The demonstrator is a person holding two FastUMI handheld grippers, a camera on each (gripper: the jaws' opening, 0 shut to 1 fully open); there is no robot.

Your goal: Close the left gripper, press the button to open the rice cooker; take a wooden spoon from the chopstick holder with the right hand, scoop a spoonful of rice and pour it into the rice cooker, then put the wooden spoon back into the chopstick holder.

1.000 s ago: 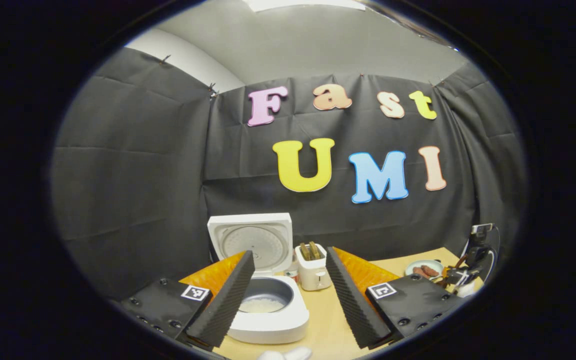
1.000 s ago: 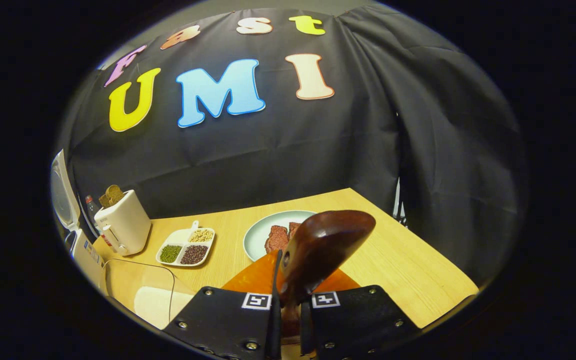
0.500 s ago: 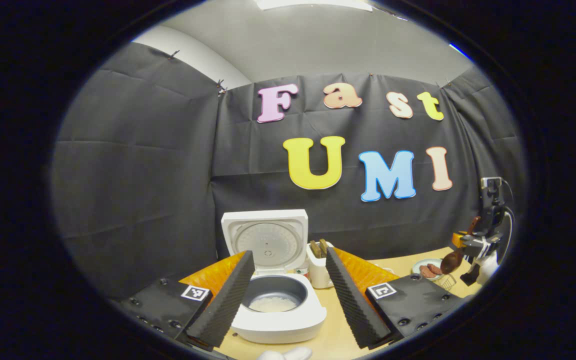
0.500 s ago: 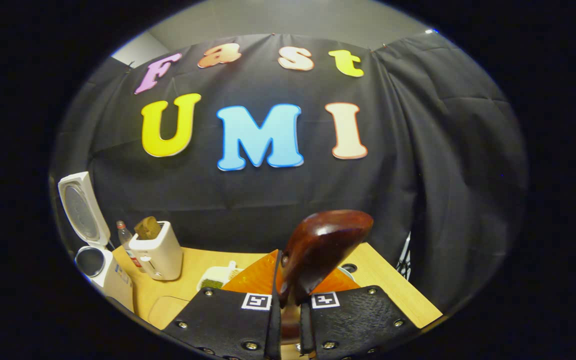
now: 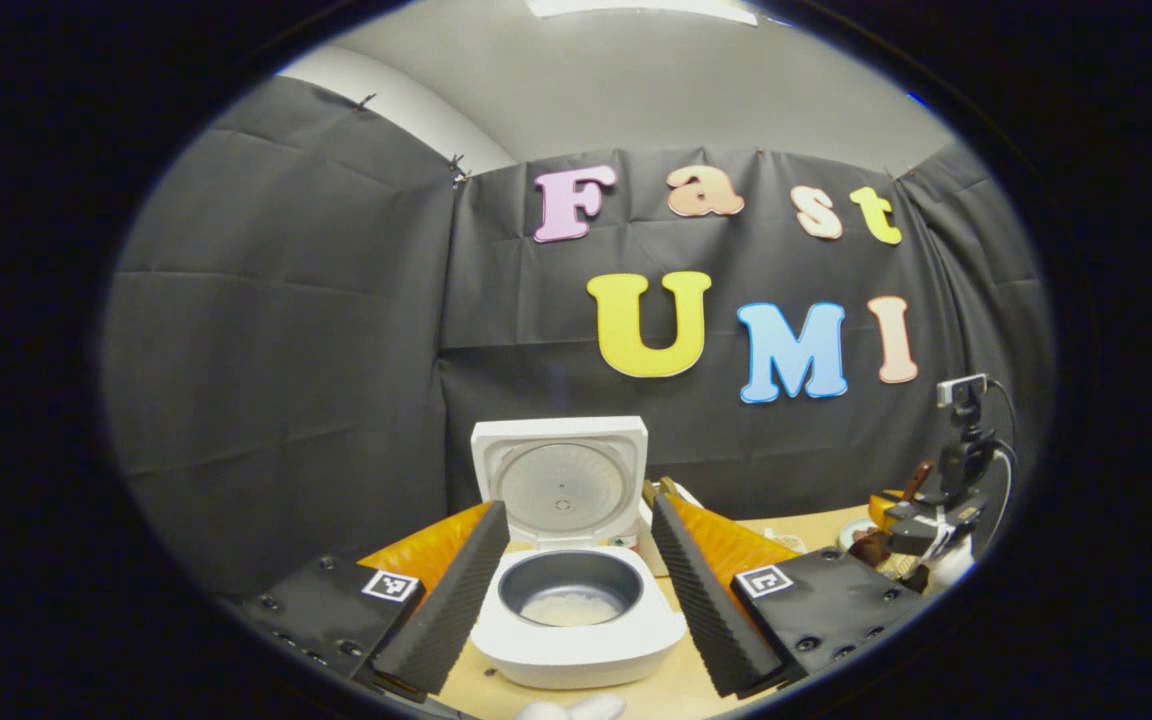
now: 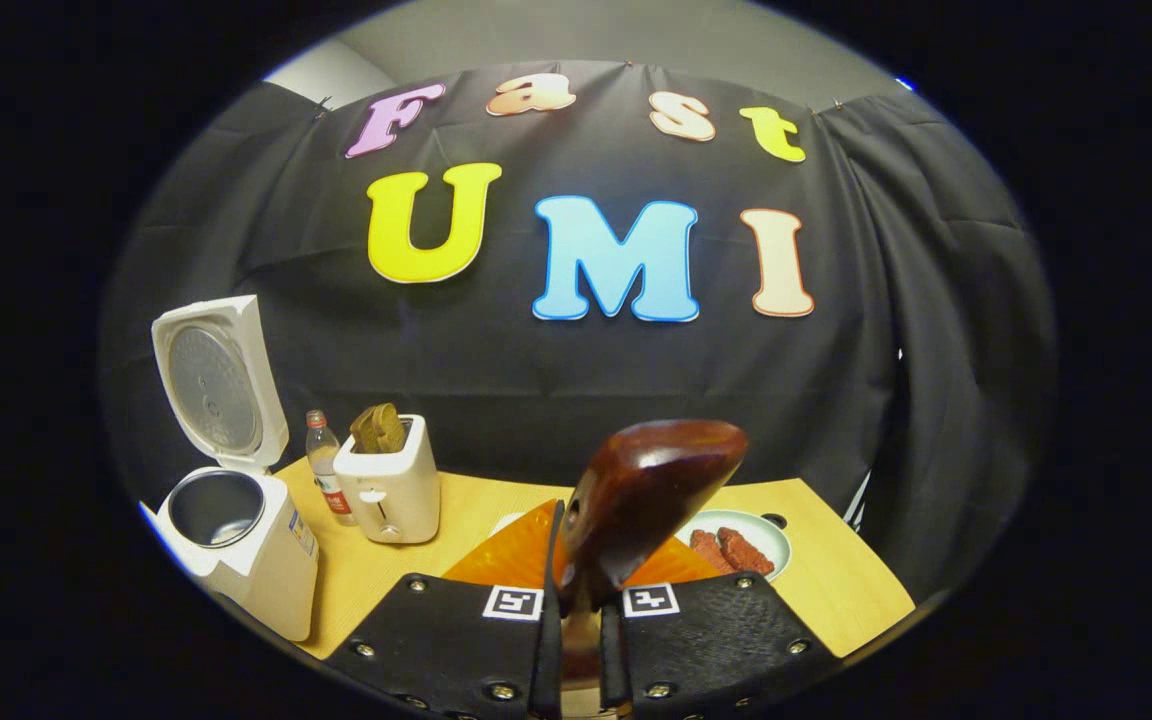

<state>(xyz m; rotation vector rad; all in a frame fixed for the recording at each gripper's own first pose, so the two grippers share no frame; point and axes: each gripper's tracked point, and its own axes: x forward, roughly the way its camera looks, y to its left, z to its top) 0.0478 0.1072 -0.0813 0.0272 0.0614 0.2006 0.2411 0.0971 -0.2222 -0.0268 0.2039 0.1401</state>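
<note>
In left gripper view, rice cooker (image 5: 576, 600) sat lid-up w/ rice inside, framed by left gripper (image 5: 576, 590), fingers spread, empty. In right gripper view, right gripper (image 6: 576, 640) clamped wooden spoon (image 6: 646, 495); prob. best lowered vertical into holder.

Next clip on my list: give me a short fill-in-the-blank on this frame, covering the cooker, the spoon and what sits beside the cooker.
1. The rice cooker's lid stands ____.
2. The right gripper is shut on the wooden ____.
3. The left gripper's fingers are ____, with the cooker's pot seen between them.
4. In the right gripper view, a small bottle stands between the cooker and the white ____.

Missing words: open; spoon; apart; toaster
</note>
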